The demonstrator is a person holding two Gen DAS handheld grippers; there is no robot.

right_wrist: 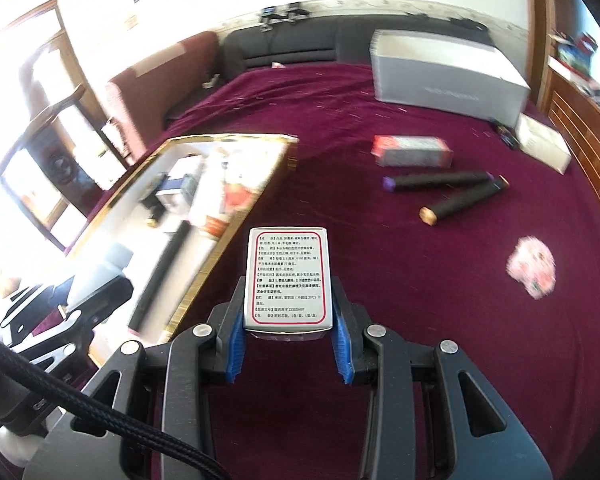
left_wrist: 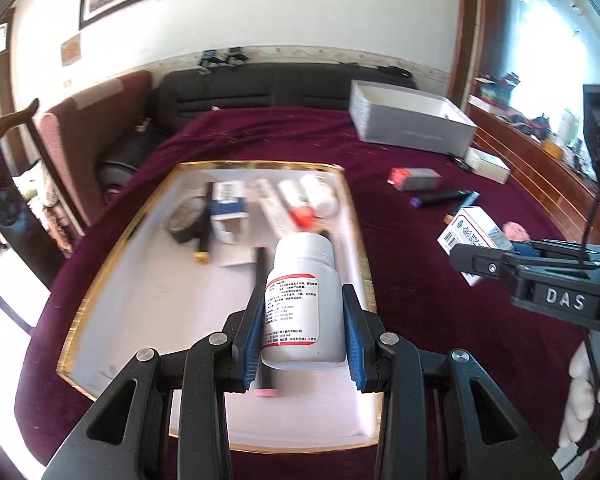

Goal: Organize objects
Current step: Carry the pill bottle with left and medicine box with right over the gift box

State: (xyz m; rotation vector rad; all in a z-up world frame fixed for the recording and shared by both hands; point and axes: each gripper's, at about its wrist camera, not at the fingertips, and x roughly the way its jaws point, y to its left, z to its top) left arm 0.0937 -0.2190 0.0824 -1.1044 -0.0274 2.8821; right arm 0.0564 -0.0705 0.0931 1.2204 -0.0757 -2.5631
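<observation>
From the left wrist camera, a white bottle (left_wrist: 302,300) with a red-framed label sits straight between the blue pads of the left claw (left_wrist: 303,334). The jaws stand partly closed and press on both sides of the bottle, which hangs over the gold-rimmed tray (left_wrist: 100,280). Ahead of the claw, inside the tray, lie one roll of dark tape (left_wrist: 186,220), one blue and white carton (left_wrist: 230,200), three white tubes, one of them with a red cap (left_wrist: 302,216), and two dark pens; the blur makes a firmer count hard. To the right of the claw, over the dark red cloth (left_wrist: 400,260), the right claw (left_wrist: 466,256) grips a small white box (left_wrist: 470,232).

From the right wrist camera, that small white box (right_wrist: 287,280) with red-bordered print sits between the blue pads of the right claw (right_wrist: 288,316), whose jaws are partly closed against its sides. The tray (right_wrist: 228,236) lies to the left of the claw. Ahead and to the right on the cloth (right_wrist: 380,280) lie two dark markers (right_wrist: 440,182), one red and grey box (right_wrist: 412,150), one pink patterned packet (right_wrist: 532,266), one large grey box (right_wrist: 448,72) and one white box (right_wrist: 544,144).
</observation>
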